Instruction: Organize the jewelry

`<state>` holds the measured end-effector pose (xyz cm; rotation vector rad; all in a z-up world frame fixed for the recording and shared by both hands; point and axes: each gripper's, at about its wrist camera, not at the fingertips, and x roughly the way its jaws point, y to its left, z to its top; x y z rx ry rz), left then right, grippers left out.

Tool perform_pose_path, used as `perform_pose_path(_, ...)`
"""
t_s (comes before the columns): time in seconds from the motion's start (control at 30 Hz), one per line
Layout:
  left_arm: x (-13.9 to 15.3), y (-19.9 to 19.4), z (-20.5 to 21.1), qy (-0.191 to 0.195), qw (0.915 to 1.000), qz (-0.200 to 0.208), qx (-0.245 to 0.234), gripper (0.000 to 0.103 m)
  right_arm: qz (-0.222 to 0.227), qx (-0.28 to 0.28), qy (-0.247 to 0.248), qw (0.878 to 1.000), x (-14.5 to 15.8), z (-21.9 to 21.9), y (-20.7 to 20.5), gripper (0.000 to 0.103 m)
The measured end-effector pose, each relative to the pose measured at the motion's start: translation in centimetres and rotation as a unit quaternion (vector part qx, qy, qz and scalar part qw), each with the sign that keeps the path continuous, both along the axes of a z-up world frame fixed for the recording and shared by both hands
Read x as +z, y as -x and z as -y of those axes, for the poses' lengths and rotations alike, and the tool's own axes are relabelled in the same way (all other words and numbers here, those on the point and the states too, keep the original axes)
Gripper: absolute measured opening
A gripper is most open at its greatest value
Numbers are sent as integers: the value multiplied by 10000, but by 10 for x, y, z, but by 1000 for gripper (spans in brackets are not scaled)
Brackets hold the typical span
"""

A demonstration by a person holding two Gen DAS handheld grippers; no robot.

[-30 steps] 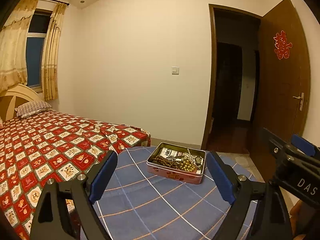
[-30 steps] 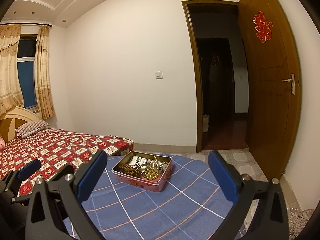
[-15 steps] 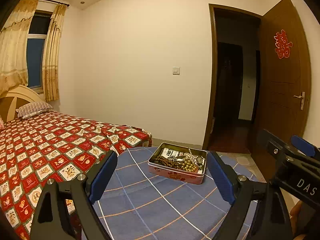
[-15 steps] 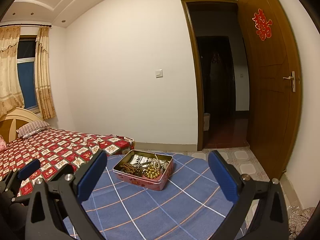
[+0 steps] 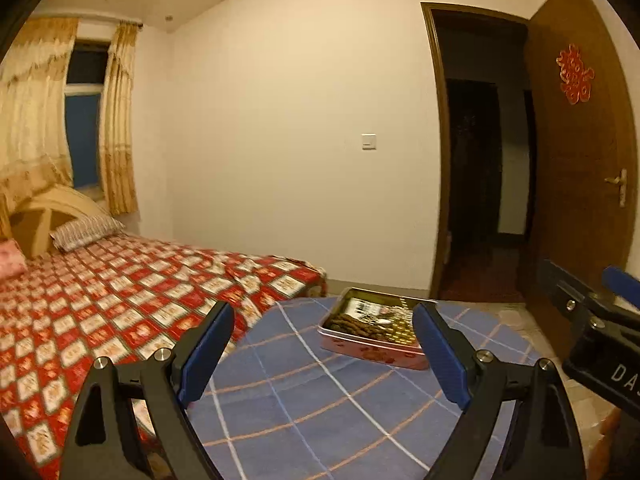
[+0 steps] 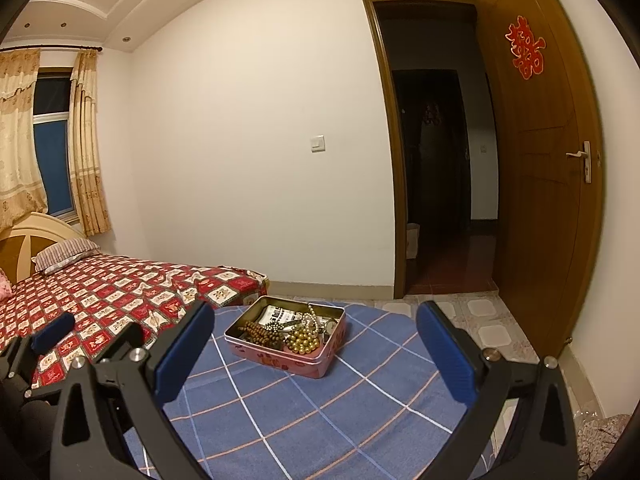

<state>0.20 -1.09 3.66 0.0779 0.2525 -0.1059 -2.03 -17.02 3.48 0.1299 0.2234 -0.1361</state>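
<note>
A pink open tin sits at the far side of a round table with a blue checked cloth. It holds brown wooden beads, gold beads and a silver chain. In the left wrist view the tin lies ahead, partly behind my right finger. My left gripper is open and empty, short of the tin. My right gripper is open and empty, with the tin between its fingers but farther off. The right gripper also shows at the right edge of the left wrist view.
A bed with a red patterned cover stands left of the table. An open doorway and a brown door are to the right. A tiled floor lies beyond the table.
The left wrist view has swung left, so the tin now sits further right and is blurred. The right gripper has tilted slightly down and the tin looks a little nearer.
</note>
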Motion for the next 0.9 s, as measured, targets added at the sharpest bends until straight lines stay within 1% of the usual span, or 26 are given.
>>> perform_pose_path(0.07, 0, 1, 3, -127, 9999, 57, 46, 91, -10, -7, 13, 10000, 0, -1, 0, 103)
perform_pose_path(0.13, 0, 2, 5, -170, 9998, 61, -9, 91, -10, -8, 12, 10000, -1, 0, 0, 103)
perform_pose_path(0.23, -1, 1, 5, -134, 9999, 16, -45, 91, -13, -26, 14, 10000, -1, 0, -1, 103)
perform_pose_path(0.37, 0, -1, 3, -130, 9999, 46, 67, 91, -35, -42, -38, 10000, -1, 3, -1, 103)
perform_pose_path(0.47, 1, 0, 0, -1, 9999, 95, 69, 91, -56, -48, -50, 10000, -2, 4, -1, 103)
perform_pose_path(0.53, 1, 3, -3, 106, 9997, 215, 92, 91, -75, -45, -46, 10000, -2, 4, -2, 103)
perform_pose_path(0.67, 0, 2, -3, 14, 9994, 301, 172, 91, -103, -34, -58, 9999, -2, 4, -3, 103)
perform_pose_path(0.9, -3, -3, -1, -35, 9998, 109, 146, 91, -137, -39, -46, 9999, -3, 4, -4, 103)
